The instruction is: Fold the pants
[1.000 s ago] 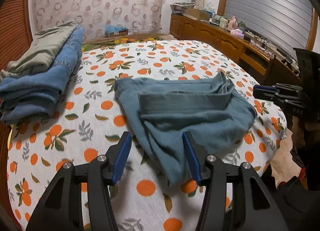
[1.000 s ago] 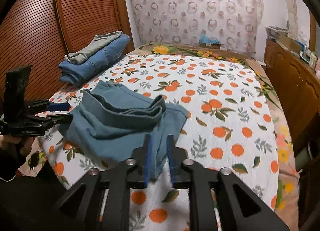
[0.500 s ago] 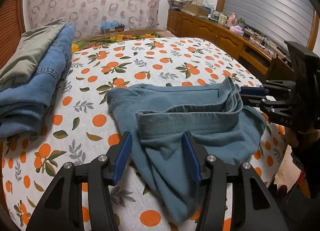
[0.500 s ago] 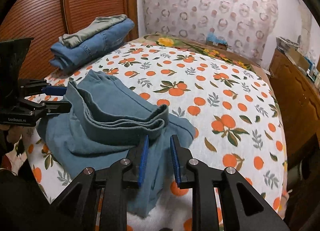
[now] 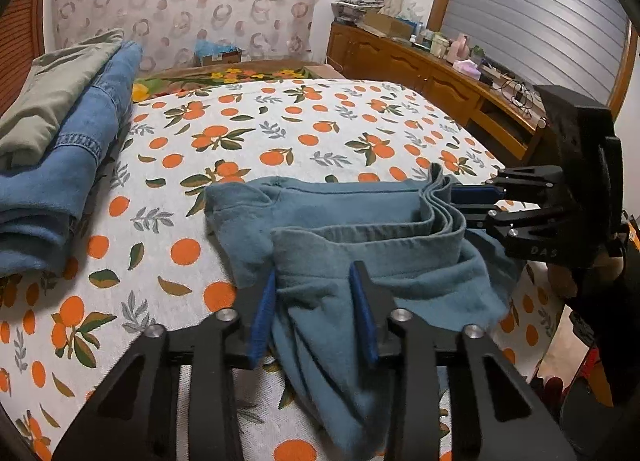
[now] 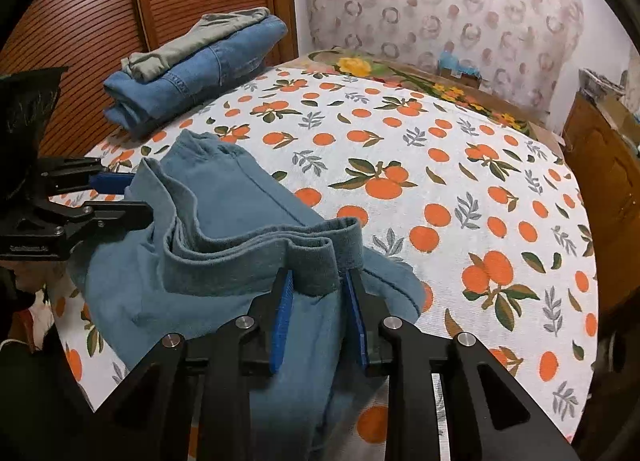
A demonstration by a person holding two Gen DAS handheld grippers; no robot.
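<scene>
Teal-blue pants (image 5: 360, 245) lie crumpled near the front edge of the bed, waistband bunched upward; they also show in the right wrist view (image 6: 224, 237). My left gripper (image 5: 314, 281) is open, its blue pads on either side of the left end of the waistband. My right gripper (image 6: 318, 281) is open around the right end of the waistband. Each gripper appears in the other's view: the right gripper (image 5: 476, 201) and the left gripper (image 6: 120, 197), both at the cloth's edge.
A stack of folded jeans and khaki pants (image 5: 60, 141) lies at the bed's left side, also in the right wrist view (image 6: 192, 65). The orange-print bedsheet (image 5: 280, 129) covers the bed. A wooden cabinet (image 5: 432, 77) with clutter runs along the right wall.
Both grippers moved forward and down to the waistband. The right gripper's jaws widened. The pants have been pushed slightly, with the waistband bunching higher.
</scene>
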